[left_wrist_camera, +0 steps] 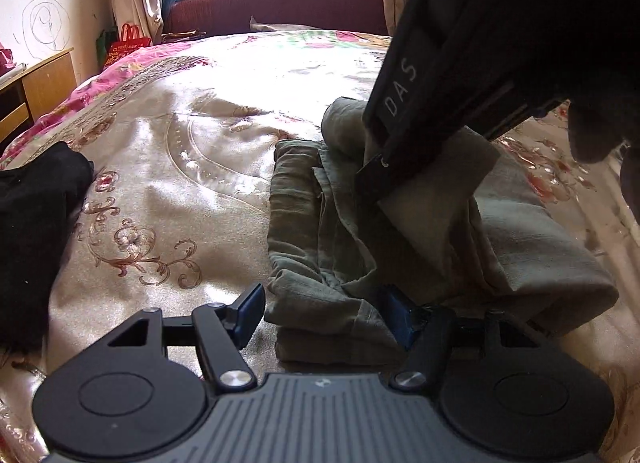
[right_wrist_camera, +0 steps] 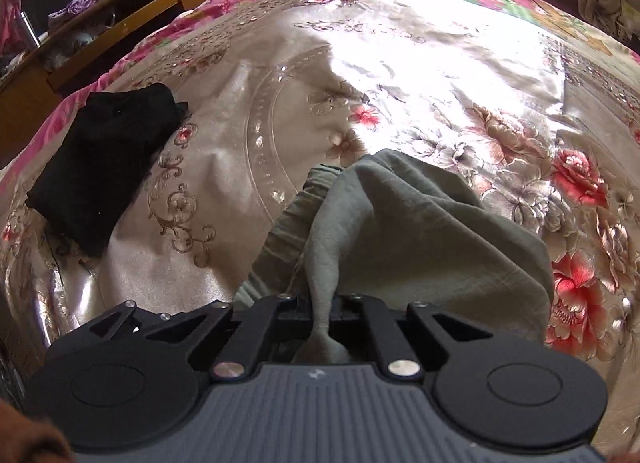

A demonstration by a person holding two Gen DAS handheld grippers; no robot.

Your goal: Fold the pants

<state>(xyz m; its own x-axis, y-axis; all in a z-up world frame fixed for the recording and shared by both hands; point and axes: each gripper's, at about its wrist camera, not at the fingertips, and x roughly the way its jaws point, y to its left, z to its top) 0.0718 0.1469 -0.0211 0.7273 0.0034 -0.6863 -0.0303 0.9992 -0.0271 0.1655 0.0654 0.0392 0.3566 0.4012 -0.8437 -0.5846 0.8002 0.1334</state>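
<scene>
Olive-green pants [left_wrist_camera: 320, 247] lie partly folded on the bed, waistband toward the left. My left gripper [left_wrist_camera: 326, 313] is open and low at the near edge of the pants, with the cloth between its blue pads [left_wrist_camera: 250, 313]. My right gripper [right_wrist_camera: 334, 313] is shut on a fold of the pants [right_wrist_camera: 400, 231] and holds it lifted, so the cloth drapes down over the rest. In the left wrist view the right gripper [left_wrist_camera: 380, 167] comes in from the upper right with the cloth hanging from it.
A black folded garment [right_wrist_camera: 104, 167] lies on the floral satin bedspread [right_wrist_camera: 400, 63] to the left of the pants; it also shows in the left wrist view [left_wrist_camera: 32, 231]. A wooden bedside cabinet [left_wrist_camera: 40, 83] stands left of the bed, a maroon headboard [left_wrist_camera: 280, 7] beyond it.
</scene>
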